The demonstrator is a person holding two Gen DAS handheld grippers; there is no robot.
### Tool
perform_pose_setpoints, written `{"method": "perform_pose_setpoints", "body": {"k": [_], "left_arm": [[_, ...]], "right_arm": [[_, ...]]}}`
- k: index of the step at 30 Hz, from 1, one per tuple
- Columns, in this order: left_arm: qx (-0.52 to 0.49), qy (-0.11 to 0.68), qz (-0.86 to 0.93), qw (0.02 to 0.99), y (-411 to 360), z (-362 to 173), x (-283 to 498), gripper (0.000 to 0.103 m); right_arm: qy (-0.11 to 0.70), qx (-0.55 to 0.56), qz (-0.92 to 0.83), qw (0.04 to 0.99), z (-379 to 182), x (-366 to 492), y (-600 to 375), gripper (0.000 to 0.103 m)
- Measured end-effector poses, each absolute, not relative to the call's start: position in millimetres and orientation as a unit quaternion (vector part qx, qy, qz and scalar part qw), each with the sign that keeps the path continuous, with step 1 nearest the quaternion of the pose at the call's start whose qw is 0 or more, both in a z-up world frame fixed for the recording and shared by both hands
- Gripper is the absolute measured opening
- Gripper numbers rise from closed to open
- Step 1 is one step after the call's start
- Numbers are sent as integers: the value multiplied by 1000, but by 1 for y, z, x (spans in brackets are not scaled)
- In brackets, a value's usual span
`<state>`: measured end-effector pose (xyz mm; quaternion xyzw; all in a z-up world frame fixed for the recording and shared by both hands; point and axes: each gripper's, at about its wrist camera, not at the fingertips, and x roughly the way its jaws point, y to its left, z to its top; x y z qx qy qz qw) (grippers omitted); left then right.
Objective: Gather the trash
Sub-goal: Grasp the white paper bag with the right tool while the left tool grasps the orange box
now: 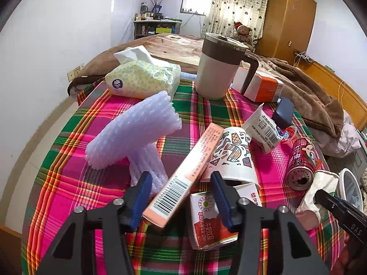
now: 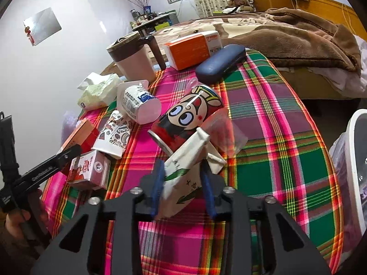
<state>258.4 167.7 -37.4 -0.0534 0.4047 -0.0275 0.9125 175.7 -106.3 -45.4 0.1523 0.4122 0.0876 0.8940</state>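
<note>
While our right gripper (image 2: 183, 188) pinches a crumpled white carton (image 2: 183, 171) just beside the red can (image 2: 185, 119) on the plaid cloth (image 2: 286, 160), our left gripper (image 1: 181, 199) sits unclenched w/ a peach box (image 1: 183, 176) btwn its fingers.

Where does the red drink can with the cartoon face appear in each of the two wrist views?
Left wrist view: the red drink can with the cartoon face lies at the right, its open top toward the camera, beside a crumpled white carton.
Right wrist view: the same can lies in the middle, just beyond the white carton in the right claw.
Shared landmark: the beige mug with the brown handle, at the far end of the plaid cloth.
</note>
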Motion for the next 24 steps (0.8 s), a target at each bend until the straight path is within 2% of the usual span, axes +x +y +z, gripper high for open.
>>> {"method": "perform_pose_setpoints", "body": {"k": [1,2,4,7,24], "left_arm": [[-53,404,-29,913,167,-37,258,41],[-53,405,-31,912,166,-37,258,38],[-53,407,-32,911,164,-36,257,28],[-57,407,-36,911,162,-36,254,23],[-67,388,-52,918,140,-24,216,20]], "right_arm": [[412,152,89,894,-45,175,-106,27],[411,152,92,894,-45,175,-106,22],[409,153,96,894,-44,174,-106,20],[406,152,102,895,-43,171,-107,17],[392,140,123,901,-36,155,-112,7]]}}
